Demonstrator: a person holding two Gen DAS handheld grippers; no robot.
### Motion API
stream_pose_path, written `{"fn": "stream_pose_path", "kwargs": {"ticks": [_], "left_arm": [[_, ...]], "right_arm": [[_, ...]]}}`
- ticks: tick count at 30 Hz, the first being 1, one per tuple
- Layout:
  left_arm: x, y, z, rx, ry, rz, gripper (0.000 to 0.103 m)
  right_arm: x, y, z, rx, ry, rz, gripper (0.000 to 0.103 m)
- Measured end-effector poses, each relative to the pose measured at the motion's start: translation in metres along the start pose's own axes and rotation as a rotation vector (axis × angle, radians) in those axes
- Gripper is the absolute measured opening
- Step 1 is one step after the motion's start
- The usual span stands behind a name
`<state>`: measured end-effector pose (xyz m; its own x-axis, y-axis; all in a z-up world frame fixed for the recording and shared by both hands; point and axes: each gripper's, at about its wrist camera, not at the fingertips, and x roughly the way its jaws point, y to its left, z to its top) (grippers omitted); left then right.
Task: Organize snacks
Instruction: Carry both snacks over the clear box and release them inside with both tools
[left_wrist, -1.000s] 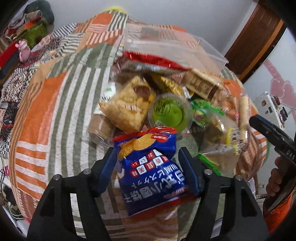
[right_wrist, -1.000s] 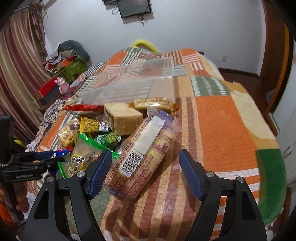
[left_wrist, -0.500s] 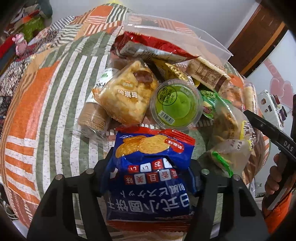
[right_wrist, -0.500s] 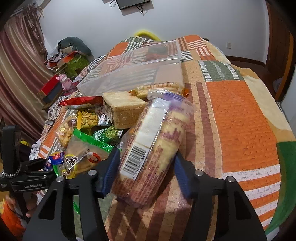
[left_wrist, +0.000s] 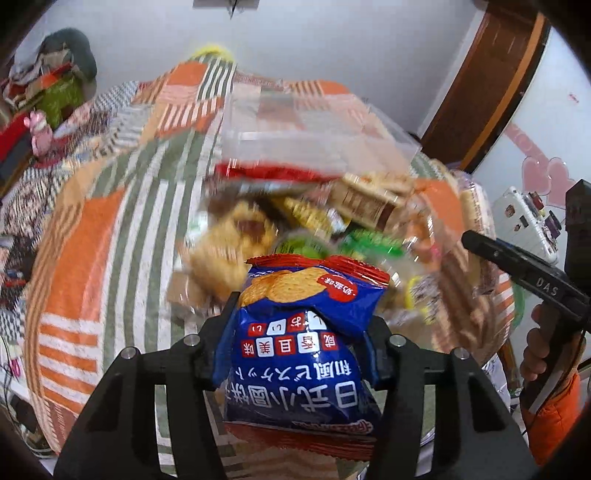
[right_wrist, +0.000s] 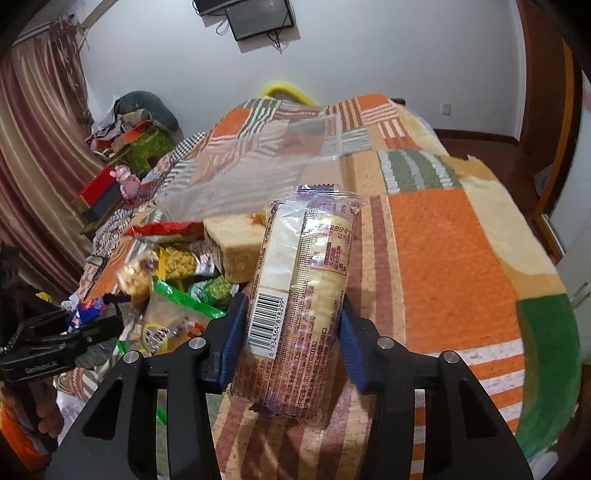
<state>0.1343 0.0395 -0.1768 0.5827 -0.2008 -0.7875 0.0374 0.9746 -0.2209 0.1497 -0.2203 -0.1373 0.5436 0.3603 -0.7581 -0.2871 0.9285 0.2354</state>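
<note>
While the snack pile (left_wrist: 295, 218) lies blurred on the striped orange-and-green bedspread (left_wrist: 96, 236), the left gripper (left_wrist: 297, 354) has just been closing and now pinches a blue biscuit bag (left_wrist: 299, 332) printed with Japanese and Chinese characters and pictured round crackers, lifted clear of the heap. The right gripper (right_wrist: 291, 332), marked "DAS" in the left view, has likewise been closing and clamps a clear-wrapped cracker roll (right_wrist: 299, 295) whose barcode reads 6 934364 818299, its far end tilted up above the bedspread beside the pile.
</note>
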Motion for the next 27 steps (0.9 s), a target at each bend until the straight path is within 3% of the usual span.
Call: {"fn": "stream_pose_path", "kwargs": {"ticks": [10, 20, 27], "left_arm": [[-0.027, -0.008, 0.041, 0.030, -0.150, 0.042, 0.055], [-0.020, -0.007, 0.089, 0.077, -0.236, 0.093, 0.055], [-0.003, -0.009, 0.118, 0.095, -0.244, 0.094, 0.055]], "right_arm": [[-0.014, 0.009, 0.027, -0.033, -0.092, 0.005, 0.044], [-0.001, 0.014, 0.056, -0.062, -0.144, -0.001, 0.044], [0.013, 0.014, 0.077, -0.065, -0.167, -0.013, 0.044]]}}
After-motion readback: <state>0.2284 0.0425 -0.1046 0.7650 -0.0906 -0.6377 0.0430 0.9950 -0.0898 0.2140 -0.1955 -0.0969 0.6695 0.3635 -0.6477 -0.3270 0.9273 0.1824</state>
